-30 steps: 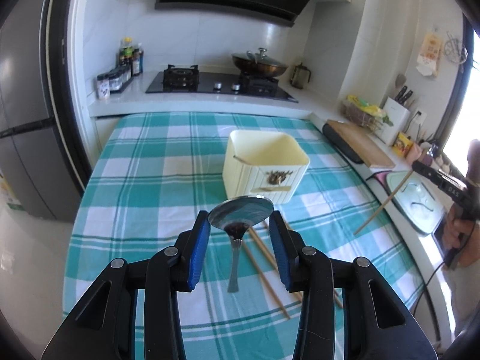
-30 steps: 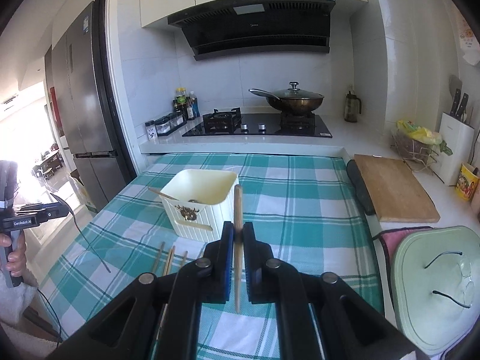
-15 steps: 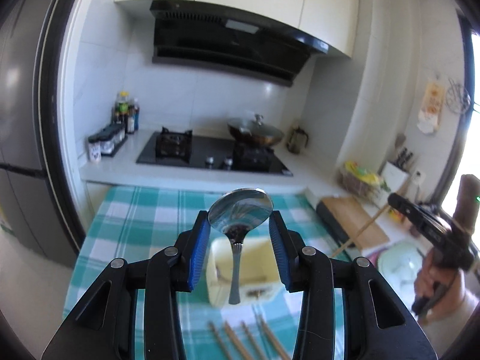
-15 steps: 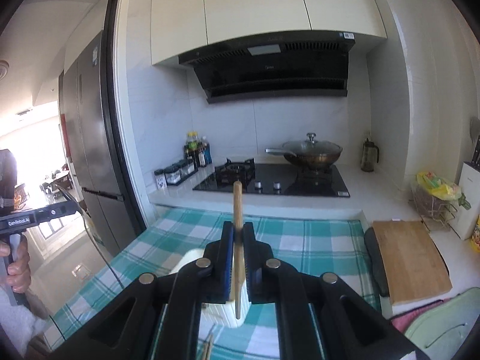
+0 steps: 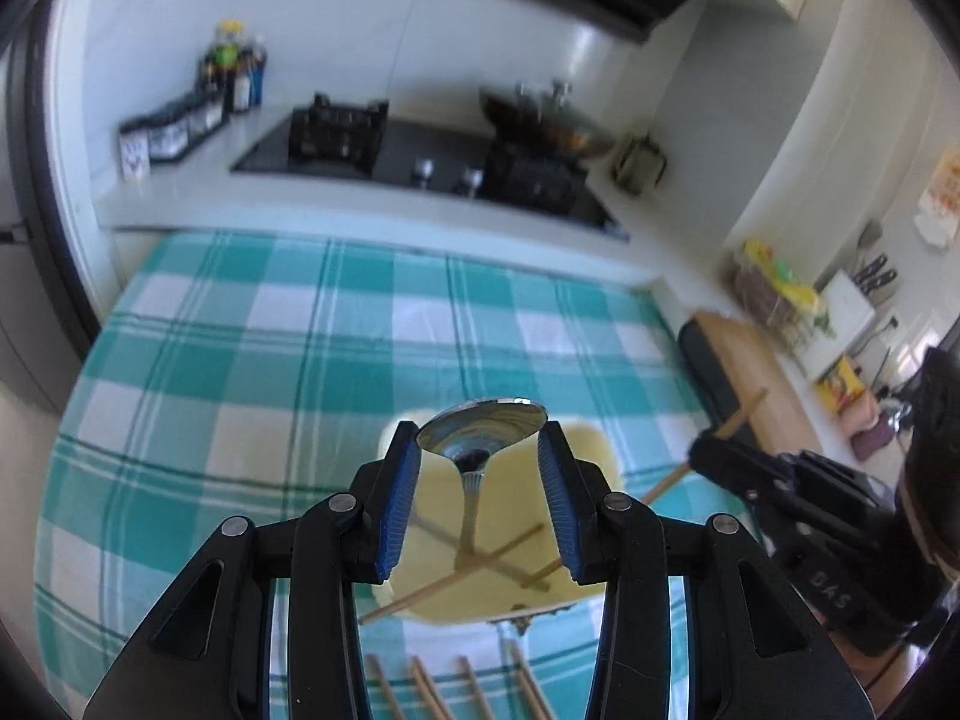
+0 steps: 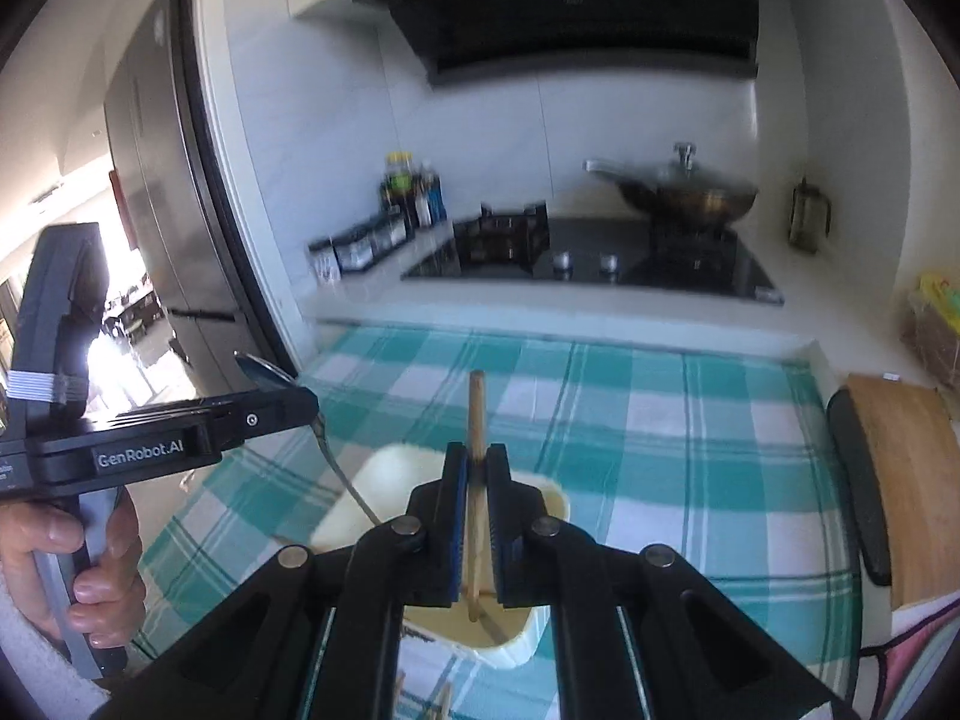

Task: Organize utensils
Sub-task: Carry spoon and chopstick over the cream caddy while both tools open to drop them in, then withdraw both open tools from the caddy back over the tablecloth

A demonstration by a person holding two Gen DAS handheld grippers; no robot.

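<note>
Left gripper (image 5: 480, 462): your jaws clamp the spoon (image 5: 480, 429), bowl up, handle down over the yellow holder (image 5: 591, 570).
Right gripper (image 6: 477, 483): your jaws pinch one chopstick (image 6: 477, 414), upright above the holder.
Writing: "GenRobot.AI" on your left gripper.

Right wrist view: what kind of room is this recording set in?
A home kitchen, most likely. A black gas hob carries a lidded metal wok under a black extractor hood, and a table with a teal-and-white checked cloth stands beside the counter.
</note>
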